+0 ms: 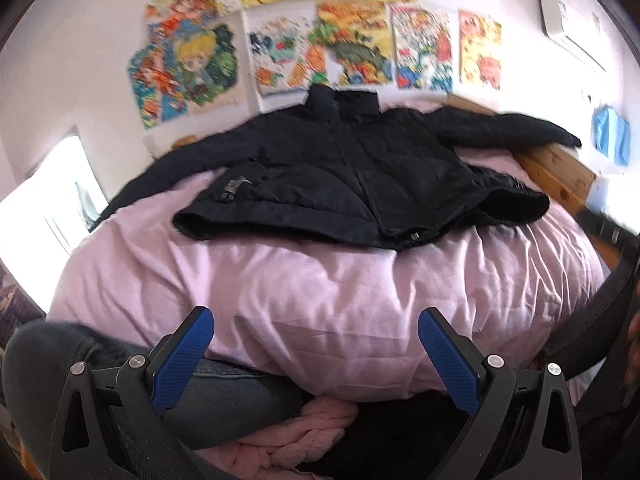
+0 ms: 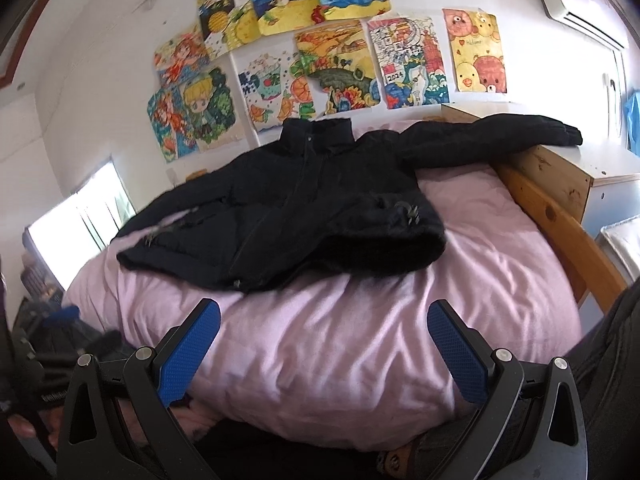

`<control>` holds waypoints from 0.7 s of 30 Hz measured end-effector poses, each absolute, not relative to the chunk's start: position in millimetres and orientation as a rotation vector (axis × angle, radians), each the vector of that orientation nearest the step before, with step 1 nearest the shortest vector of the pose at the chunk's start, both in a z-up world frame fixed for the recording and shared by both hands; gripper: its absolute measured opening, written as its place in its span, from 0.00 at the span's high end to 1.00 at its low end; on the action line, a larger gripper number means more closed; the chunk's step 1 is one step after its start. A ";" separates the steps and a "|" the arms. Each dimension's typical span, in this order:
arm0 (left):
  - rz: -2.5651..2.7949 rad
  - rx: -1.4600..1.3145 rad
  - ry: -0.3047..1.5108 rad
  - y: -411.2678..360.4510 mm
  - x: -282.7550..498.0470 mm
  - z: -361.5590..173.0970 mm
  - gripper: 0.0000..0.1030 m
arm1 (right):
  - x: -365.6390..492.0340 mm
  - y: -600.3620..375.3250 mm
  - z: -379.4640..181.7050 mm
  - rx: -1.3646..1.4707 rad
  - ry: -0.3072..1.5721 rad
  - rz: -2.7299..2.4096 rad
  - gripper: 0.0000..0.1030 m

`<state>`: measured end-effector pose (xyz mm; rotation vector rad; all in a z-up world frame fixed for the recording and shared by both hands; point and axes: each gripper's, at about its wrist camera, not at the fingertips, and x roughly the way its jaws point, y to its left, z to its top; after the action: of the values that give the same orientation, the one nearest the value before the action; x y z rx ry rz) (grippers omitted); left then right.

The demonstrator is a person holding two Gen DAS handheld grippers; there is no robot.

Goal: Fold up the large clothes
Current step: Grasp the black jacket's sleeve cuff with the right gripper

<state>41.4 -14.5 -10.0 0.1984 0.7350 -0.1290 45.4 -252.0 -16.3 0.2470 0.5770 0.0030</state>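
The black jacket lies flat on the pink bed. Both the left gripper and right gripper have fingers spread apart, holding nothing. One wall drawing reads "2024".

The black puffy jacket lies on the pink-sheeted bed, its right sleeve over the wooden cabinet beside.
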 end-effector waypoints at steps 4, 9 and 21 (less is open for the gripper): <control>-0.121 0.265 0.739 -23.2 67.9 3.9 0.00 | 65.0 -276.2 1.8 0.233 0.575 -0.039 0.01; -0.142 0.271 0.754 -33.2 117.4 32.7 0.00 | 97.6 -320.9 27.6 0.246 0.532 -0.132 0.01; -0.213 0.246 0.884 -61.0 242.0 61.8 0.00 | 215.7 -500.8 36.5 0.338 0.598 -0.484 0.01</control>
<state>242.0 -61.0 61.8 0.2463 0.8842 -0.2133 215.7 -500.8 36.5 0.3379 0.5977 -0.4840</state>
